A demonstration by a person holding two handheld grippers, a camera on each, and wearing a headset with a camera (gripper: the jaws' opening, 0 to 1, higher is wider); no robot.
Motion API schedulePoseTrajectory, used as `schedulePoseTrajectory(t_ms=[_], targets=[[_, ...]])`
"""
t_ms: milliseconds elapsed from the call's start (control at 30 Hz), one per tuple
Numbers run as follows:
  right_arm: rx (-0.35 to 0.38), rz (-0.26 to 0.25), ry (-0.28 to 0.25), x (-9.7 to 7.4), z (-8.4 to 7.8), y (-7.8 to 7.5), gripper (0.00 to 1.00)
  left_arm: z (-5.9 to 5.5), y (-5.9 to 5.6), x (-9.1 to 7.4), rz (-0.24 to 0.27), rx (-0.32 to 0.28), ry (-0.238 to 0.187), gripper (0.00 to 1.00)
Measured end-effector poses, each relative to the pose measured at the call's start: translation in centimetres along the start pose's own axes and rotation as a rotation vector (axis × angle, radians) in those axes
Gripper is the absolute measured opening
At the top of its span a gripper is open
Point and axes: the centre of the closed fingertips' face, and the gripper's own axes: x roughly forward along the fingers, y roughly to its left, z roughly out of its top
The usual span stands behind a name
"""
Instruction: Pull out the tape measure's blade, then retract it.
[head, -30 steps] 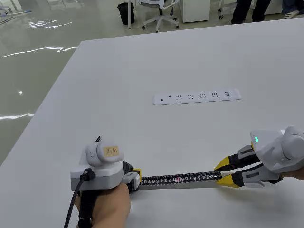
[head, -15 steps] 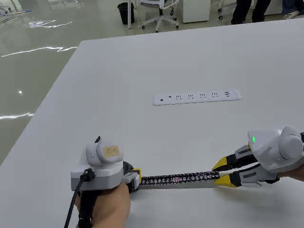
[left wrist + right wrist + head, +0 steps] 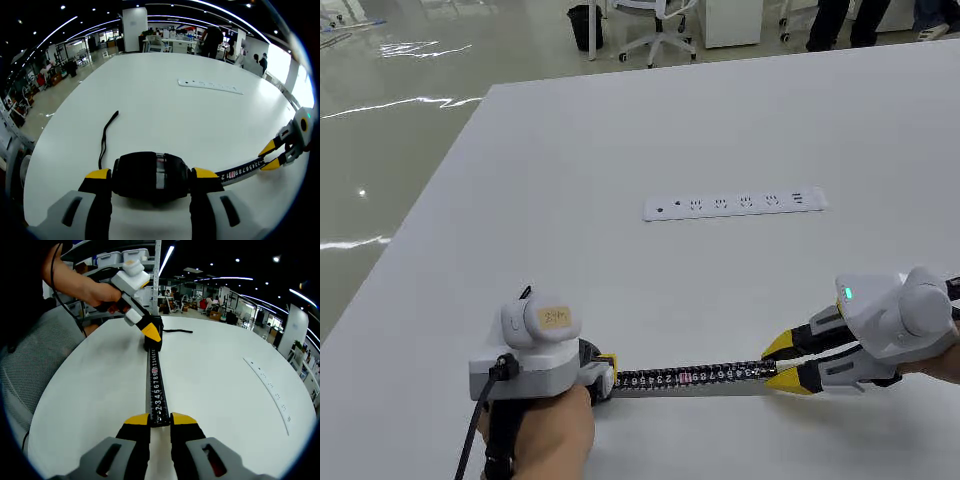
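Since a second ago, the right gripper (image 3: 770, 367) has crept a little toward the case, so the retract step looks underway. On the white table (image 3: 620, 150), near its front edge, the left gripper (image 3: 151, 173) clamps the black tape measure case (image 3: 150, 182). The right one pinches the tip of the blade (image 3: 690, 377). The next move likely calls for a slow, straight feed back in, without letting go.

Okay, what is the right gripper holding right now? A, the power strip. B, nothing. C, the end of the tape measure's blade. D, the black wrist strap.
C: the right gripper has its yellow tips shut on the end of the blade, which runs back to the tape measure held in the left gripper.
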Motion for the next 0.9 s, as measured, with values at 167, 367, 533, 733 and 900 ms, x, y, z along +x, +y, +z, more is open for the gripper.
schedulePoseTrajectory(t_ms=[167, 367, 533, 733, 900], targets=[[-0.001, 0.001, 0.000, 0.12, 0.09, 0.02, 0.14, -0.01, 0.01, 0.01, 0.000, 0.000, 0.000, 0.59], [0.000, 0.002, -0.002, 0.30, 0.20, 0.07, 0.14, -0.03, 0.03, 0.02, 0.000, 0.001, 0.000, 0.59], [0.001, 0.002, -0.003, 0.39, 0.29, 0.05, 0.14, -0.04, 0.04, 0.02, -0.001, 0.000, 0.000, 0.59], [0.001, 0.002, -0.003, 0.54, 0.41, 0.10, 0.15, -0.06, 0.05, 0.01, -0.003, -0.001, 0.001, 0.59], [-0.001, 0.002, -0.002, 0.65, 0.52, 0.11, 0.15, -0.06, 0.01, -0.02, -0.006, 0.000, 0.004, 0.59]])
